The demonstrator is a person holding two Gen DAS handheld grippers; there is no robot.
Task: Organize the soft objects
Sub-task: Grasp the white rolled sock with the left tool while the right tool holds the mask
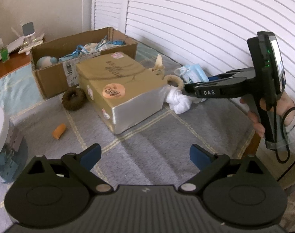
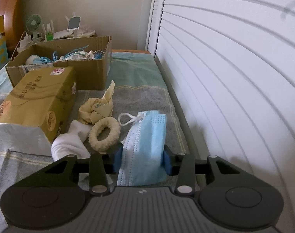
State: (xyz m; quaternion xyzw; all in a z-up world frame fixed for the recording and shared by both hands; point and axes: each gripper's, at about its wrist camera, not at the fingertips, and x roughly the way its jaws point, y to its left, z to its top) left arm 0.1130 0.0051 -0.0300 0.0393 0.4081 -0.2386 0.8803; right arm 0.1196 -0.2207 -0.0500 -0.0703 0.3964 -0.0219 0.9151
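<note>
Grey blanket (image 1: 147, 136); right gripper (image 2: 141, 160) marked "DAS" clamps blue masks (image 2: 145, 145).

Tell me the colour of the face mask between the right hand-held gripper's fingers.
The pleated surgical face mask is light blue with white ear loops, clearest in the right wrist view.

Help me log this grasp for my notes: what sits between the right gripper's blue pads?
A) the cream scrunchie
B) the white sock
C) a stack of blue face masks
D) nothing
C: in the right wrist view the blue face masks fill the gap between the right gripper pads, which press on both sides, while the cream scrunchie and white sock lie to the left, untouched.
</note>
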